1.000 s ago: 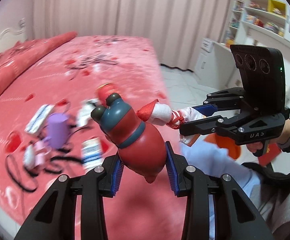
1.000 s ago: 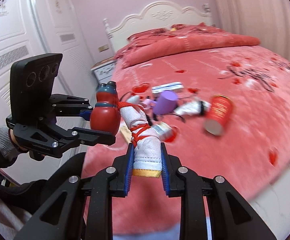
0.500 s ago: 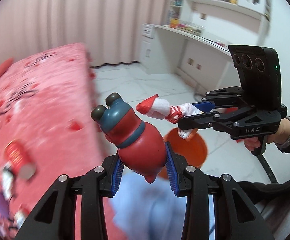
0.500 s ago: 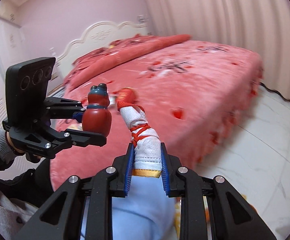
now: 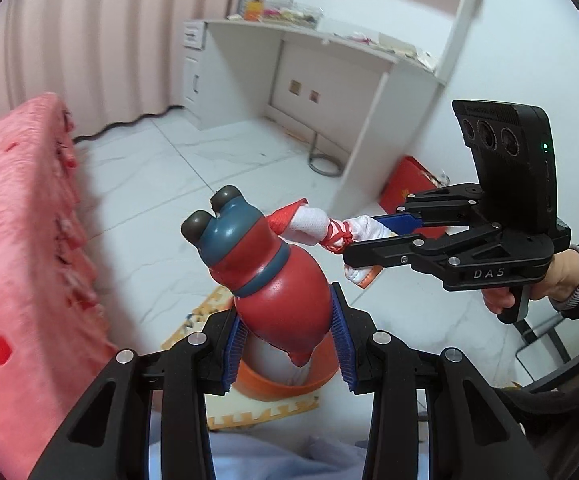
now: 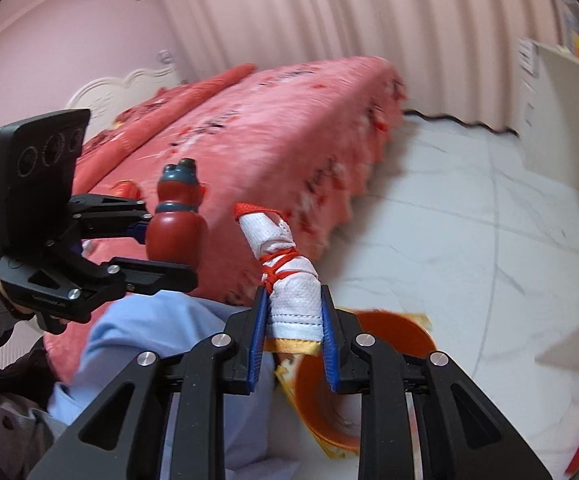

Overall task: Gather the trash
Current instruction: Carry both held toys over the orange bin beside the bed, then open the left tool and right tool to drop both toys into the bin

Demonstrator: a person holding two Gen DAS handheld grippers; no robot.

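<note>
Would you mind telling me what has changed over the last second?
Both grippers swung away from the bed toward the floor, and now hang over the orange bin. Unchanged: the left gripper still clamps the red bottle, and the right gripper the white bundle.

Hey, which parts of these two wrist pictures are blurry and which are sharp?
Left wrist view: the red toy bottle in the left claw is sharp; the pink bed and desk smear with motion. Right wrist view: the white bundle in the right claw is crisp; bed edge and orange bin are blurred; fisheye bends the curtains.
</note>
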